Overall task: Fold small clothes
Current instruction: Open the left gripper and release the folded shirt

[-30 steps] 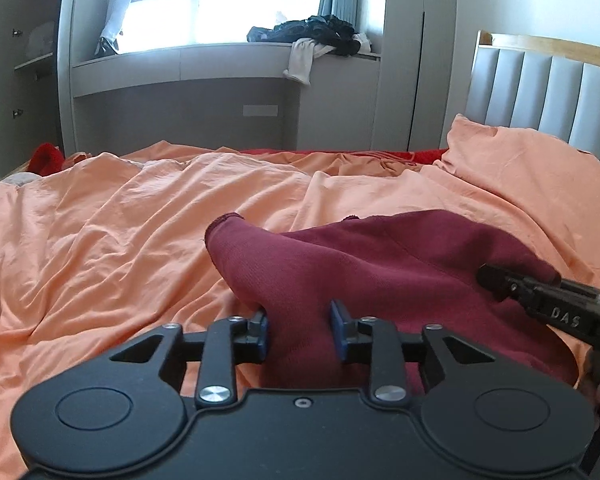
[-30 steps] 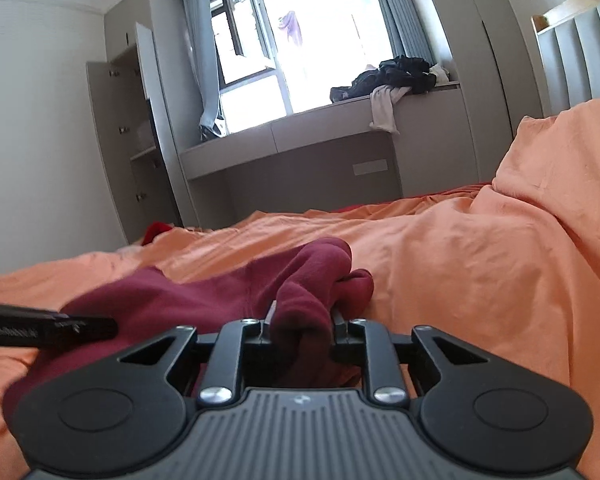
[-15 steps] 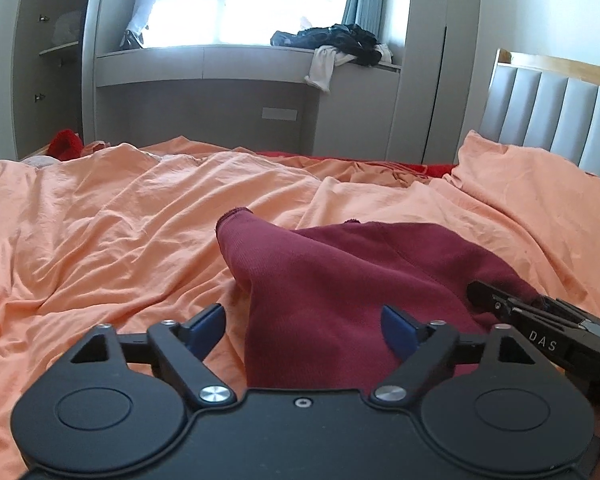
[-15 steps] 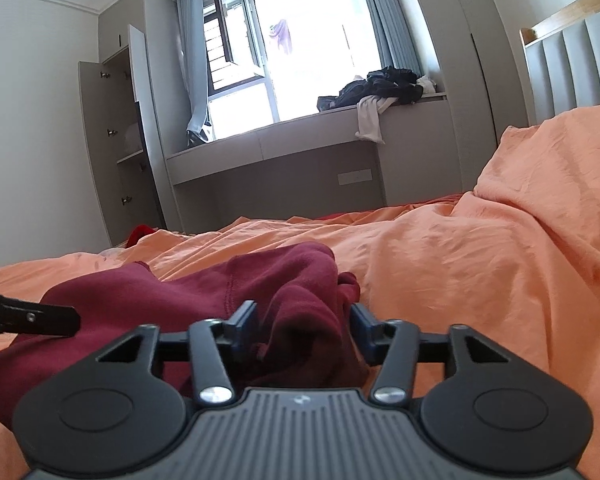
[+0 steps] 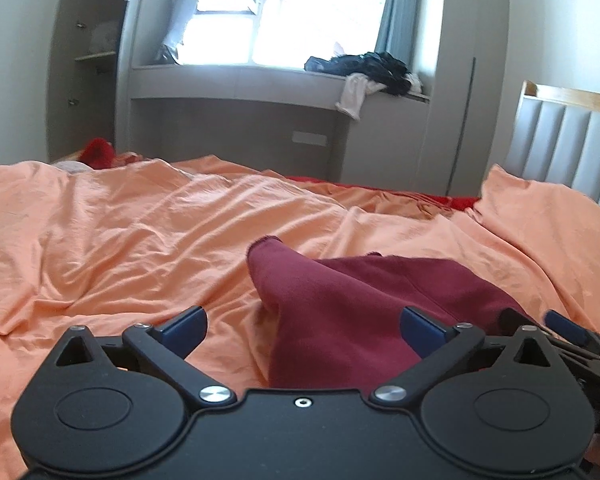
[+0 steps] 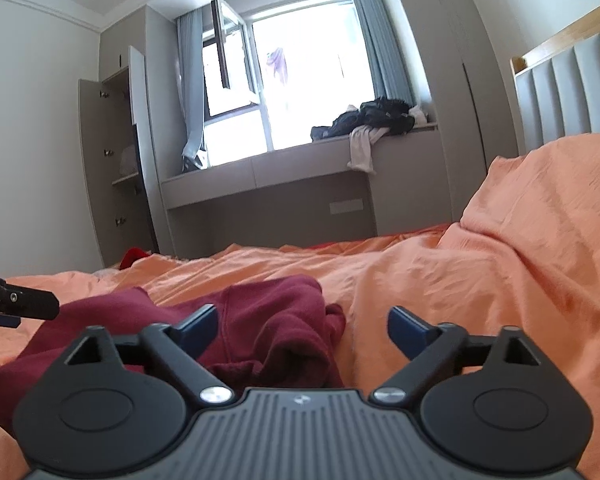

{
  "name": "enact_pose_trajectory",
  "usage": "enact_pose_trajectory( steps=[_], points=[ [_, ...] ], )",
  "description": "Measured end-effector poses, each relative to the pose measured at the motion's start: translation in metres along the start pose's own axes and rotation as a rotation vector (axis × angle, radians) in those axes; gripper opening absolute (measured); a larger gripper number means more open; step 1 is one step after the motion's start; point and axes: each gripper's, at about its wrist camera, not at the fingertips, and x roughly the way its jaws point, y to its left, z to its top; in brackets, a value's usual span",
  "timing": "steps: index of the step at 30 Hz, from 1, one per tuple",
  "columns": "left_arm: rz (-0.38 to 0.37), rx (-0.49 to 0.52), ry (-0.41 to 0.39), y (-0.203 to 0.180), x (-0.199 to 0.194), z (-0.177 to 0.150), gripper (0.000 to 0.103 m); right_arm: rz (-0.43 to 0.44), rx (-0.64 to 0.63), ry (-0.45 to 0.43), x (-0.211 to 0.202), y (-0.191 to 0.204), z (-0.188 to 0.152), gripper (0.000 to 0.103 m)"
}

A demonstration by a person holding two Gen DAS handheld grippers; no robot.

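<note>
A small dark red garment (image 5: 352,300) lies bunched on the orange bed sheet (image 5: 120,240). It also shows in the right wrist view (image 6: 276,320), crumpled at its right end. My left gripper (image 5: 302,328) is open and empty, its jaws wide apart just above the garment's near edge. My right gripper (image 6: 302,326) is open and empty too, over the garment's right end. The right gripper's fingers (image 5: 564,326) show at the right edge of the left wrist view. The left gripper's fingers (image 6: 24,304) show at the left edge of the right wrist view.
A grey padded headboard (image 5: 572,148) stands at the right. A window bench (image 5: 260,80) behind the bed carries a pile of dark and white clothes (image 5: 368,68). A red item (image 5: 96,152) lies at the bed's far left. An open wardrobe (image 6: 116,168) stands left.
Both grippers were shut on the red garment one second ago. They opened, let it go, and have pulled back and up. The garment has settled on the sheet.
</note>
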Motion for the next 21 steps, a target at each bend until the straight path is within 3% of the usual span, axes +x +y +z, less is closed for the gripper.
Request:
enact_pose_trajectory(
  steps=[8, 15, 21],
  points=[
    [0.098, 0.002, -0.136, -0.007, -0.055, -0.029, 0.102, 0.003, -0.009, -0.075, -0.053, -0.002, -0.001, 0.103],
    [0.131, 0.035, -0.181, -0.022, -0.101, -0.071, 0.103, -0.003, 0.018, -0.124, -0.114, -0.004, -0.01, 0.103],
    [0.161, 0.113, -0.177, -0.039, -0.127, -0.109, 0.103, -0.023, -0.011, -0.111, -0.159, -0.01, -0.03, 0.103]
  ],
)
